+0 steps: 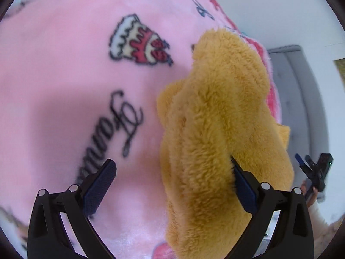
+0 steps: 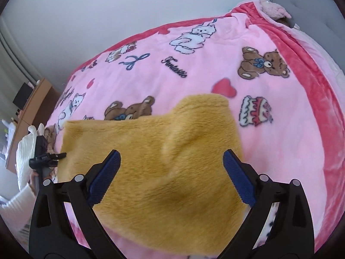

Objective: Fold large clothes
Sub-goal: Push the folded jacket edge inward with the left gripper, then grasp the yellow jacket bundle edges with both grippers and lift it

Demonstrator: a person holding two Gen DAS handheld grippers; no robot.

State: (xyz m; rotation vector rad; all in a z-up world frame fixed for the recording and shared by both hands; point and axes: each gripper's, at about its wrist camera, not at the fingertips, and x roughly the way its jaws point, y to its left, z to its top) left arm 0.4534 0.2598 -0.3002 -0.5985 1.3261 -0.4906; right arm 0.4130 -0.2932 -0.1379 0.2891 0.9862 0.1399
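A bed fills the room, spread with a pink fleece blanket [image 2: 194,79] printed with teddy bears, white cats, hearts, cakes and script lettering, its border a deeper red-pink. A grey upholstered headboard [image 1: 301,90] stands behind it against a pale wall, and a wooden desk [image 2: 32,108] sits off past the blanket's far left edge.

The mustard-yellow fluffy garment [image 2: 163,164] lies on the blanket near its near edge, bunched into soft folds, one rounded lobe reaching toward the printed heart.

The left gripper [image 1: 172,185] has its tongs spread wide apart; the right-hand pad is pressed into the garment's pile while the other hangs over bare blanket, so nothing is pinched. The right gripper [image 2: 171,177] is likewise wide open, its blue pads [image 2: 105,174] straddling the garment from above, with fabric showing between them and neither pad closing on it.
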